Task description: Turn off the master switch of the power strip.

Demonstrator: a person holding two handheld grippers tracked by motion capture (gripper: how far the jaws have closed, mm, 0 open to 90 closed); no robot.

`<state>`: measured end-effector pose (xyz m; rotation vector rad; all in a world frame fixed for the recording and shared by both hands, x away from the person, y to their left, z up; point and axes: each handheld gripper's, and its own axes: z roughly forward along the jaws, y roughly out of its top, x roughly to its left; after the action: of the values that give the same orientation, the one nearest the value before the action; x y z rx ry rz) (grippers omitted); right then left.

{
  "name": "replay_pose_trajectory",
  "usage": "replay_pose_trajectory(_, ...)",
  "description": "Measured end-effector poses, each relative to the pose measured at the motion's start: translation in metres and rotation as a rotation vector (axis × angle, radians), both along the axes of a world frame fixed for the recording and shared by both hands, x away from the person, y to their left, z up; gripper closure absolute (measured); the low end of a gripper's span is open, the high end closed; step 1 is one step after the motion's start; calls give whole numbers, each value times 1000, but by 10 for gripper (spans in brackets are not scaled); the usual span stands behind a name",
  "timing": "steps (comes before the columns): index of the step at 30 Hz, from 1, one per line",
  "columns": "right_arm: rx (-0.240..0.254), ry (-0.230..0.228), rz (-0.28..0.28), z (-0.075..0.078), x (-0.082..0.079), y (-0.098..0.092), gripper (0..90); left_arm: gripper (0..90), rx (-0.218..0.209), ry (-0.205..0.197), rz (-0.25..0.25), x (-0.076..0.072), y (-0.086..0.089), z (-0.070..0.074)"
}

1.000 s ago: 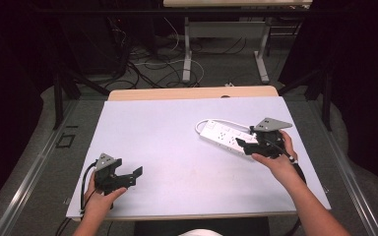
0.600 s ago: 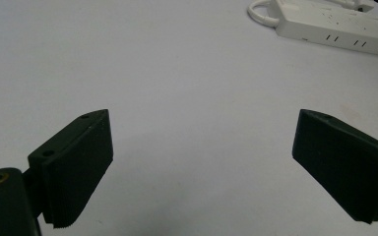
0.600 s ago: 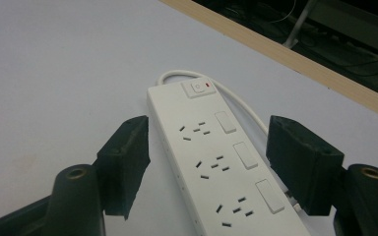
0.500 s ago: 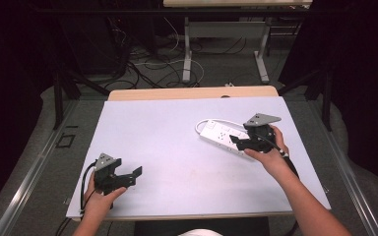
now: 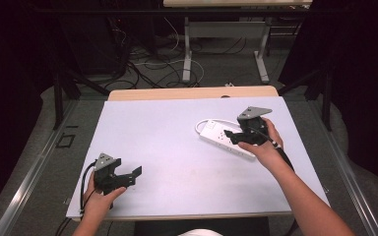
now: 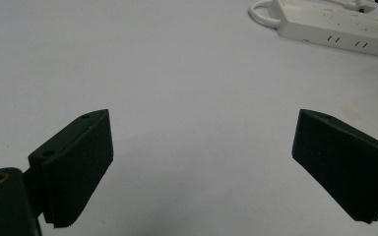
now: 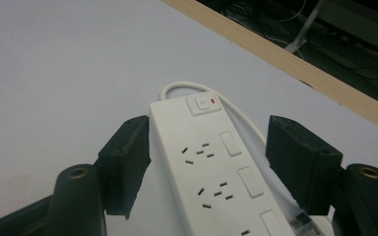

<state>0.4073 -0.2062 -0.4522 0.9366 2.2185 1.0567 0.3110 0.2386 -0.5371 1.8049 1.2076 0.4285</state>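
A white power strip lies at the right of the white table, its switch end and looped cable pointing left. My right gripper is over its middle. In the right gripper view the strip runs between the two jaws of that gripper. The left jaw sits close beside the strip's edge, and the right jaw stands off past the white cable. The pads do not press on it, so this gripper is open. My left gripper rests near the front left corner, open and holding nothing. The strip shows far off.
A wooden strip edges the table's far side. Beyond it are desk legs and loose cables on the floor. Metal rails run along both sides of the table. The left gripper's black cable hangs over the front edge.
My right gripper has slid to the left along the power strip, toward its switch end. The strip has stayed put. The left gripper has not moved.
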Motion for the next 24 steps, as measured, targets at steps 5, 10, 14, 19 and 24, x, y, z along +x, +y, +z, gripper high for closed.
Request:
replay_pose_trajectory(5,-24,-3,16,4,8,8,335,85,2,1,-1,0,0,0)
replay_pose_trajectory(10,-41,-4,15,8,17,15,335,85,3,1,-2,0,1,0)
replay_pose_trajectory(14,-47,-2,17,9,20,20,335,85,-2,3,2,0,1,0)
replay_pose_trajectory(19,-59,3,19,10,26,28,335,85,-1,0,1,0,1,0)
replay_pose_trajectory(24,-66,10,34,8,33,39,335,85,2,-2,1,0,2,0)
